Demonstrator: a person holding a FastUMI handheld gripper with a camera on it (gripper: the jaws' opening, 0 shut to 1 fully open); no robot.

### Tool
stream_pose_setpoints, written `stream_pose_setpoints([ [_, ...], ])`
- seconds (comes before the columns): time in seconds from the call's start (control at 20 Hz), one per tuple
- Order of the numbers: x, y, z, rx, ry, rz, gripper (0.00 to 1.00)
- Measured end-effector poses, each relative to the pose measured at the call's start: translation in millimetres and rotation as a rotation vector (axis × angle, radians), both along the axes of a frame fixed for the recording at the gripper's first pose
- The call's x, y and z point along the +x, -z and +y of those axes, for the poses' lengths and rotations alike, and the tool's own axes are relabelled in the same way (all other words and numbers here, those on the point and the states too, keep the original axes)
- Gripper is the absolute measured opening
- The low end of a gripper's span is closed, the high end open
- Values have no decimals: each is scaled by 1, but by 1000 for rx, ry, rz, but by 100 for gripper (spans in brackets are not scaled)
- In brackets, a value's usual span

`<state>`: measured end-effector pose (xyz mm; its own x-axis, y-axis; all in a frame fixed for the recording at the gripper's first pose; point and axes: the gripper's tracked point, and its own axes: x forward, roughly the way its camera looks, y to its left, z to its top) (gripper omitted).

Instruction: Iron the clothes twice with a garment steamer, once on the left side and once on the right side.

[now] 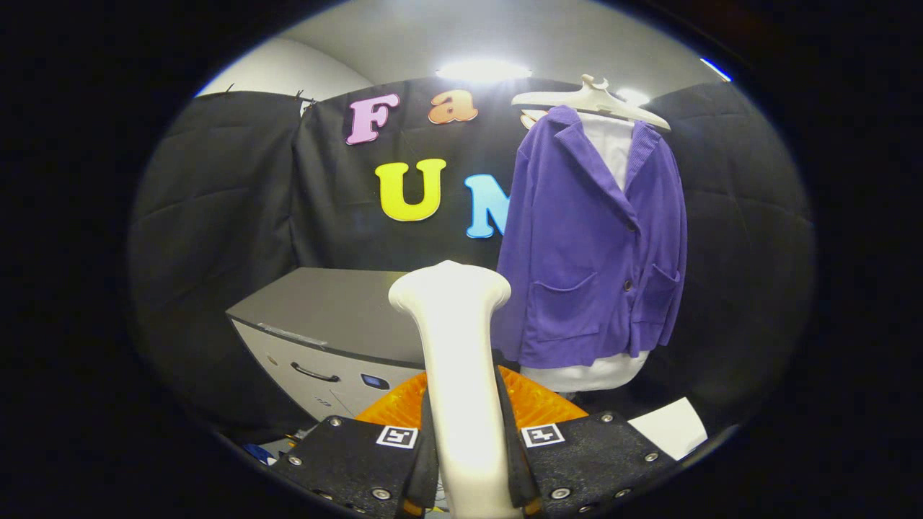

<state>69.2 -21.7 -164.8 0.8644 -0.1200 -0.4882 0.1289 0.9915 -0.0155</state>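
Observation:
My gripper [469, 440] is shut on the white handle of the garment steamer [454, 339], whose wide head stands upright just above the fingers. Both black fingers [425, 454] press the handle from either side. Beyond the steamer and to its right hangs a purple jacket [591, 245] over a white shirt [611, 148] on a pale hanger [591, 99]. The steamer's head sits beside the jacket's left lower edge, nearer to me and apart from the cloth.
A grey cabinet [324, 339] with a drawer handle stands behind and left of the steamer. An orange ribbed thing [533, 400] lies right behind the fingers. A white sheet [674, 425] lies low on the right.

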Motion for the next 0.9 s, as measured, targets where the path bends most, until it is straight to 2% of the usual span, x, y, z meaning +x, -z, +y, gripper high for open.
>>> stream_pose_setpoints([
  [0.2, 6, -19, -23, -27, 32, -20, 38],
  [0.4, 40, -48, -44, -7, 90, -100, 38],
  [0.9, 118, -114, -125, 8, 319, -286, 38],
])
